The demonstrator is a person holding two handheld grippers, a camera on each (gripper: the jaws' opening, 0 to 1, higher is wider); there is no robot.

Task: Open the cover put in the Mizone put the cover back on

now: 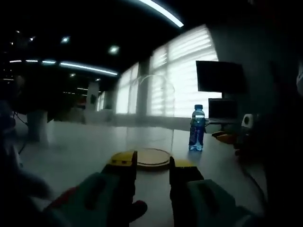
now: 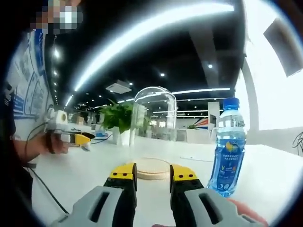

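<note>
While the glass dome stands upright on its round wooden base on the white table, the right gripper hangs just short of that base with its yellow-tipped jaws apart and nothing between them. The Mizone bottle, blue-capped and upright, stands just right of the base in the right gripper view, apart from the jaws. At the left edge of that view the left gripper is held in a hand above the table. In the dim left gripper view the left gripper is also released, jaws parted before the base; the dome reads only as a faint outline against the bright windows, and the bottle stands farther off to the right, near a dark monitor.
</note>
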